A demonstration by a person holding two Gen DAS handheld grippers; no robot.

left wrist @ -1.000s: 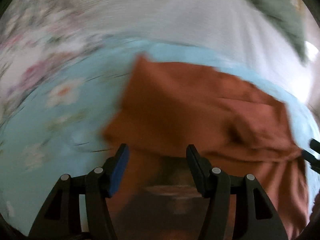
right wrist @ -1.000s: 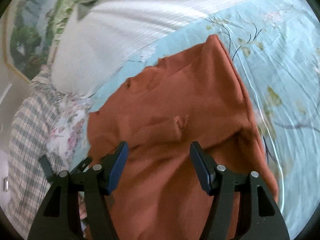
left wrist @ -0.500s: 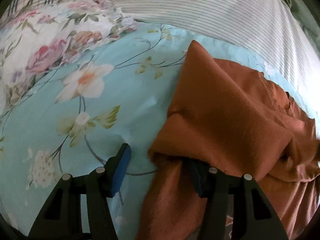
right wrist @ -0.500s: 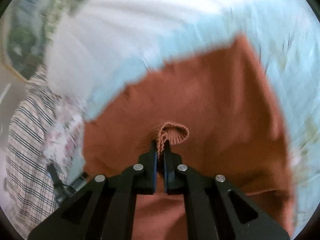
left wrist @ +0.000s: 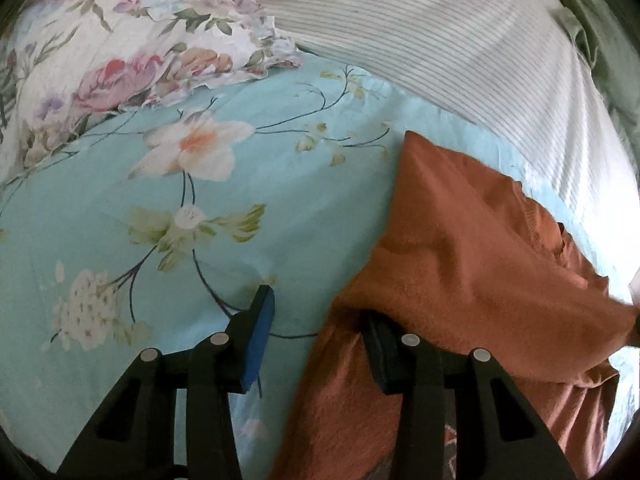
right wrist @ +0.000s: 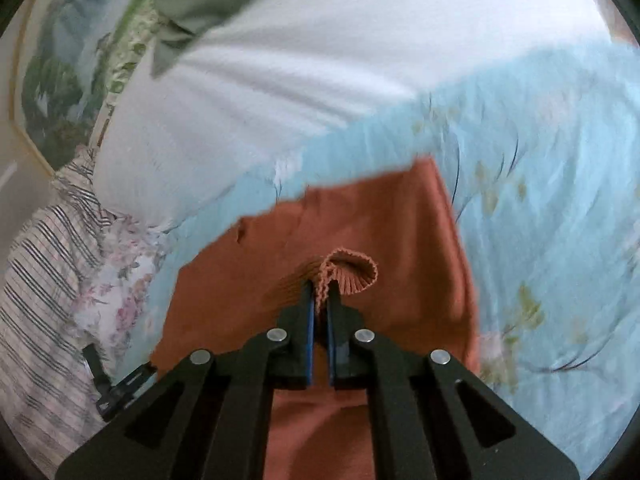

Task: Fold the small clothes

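One rust-orange knit garment lies on the light-blue floral bedsheet, its long axis running toward the striped white pillow. The right gripper is clamped on the garment's ribbed cuff. The left gripper is closing, garment edge between its jaws; its right finger is hidden under cloth.

Bedroom: floral bedsheet, pillows
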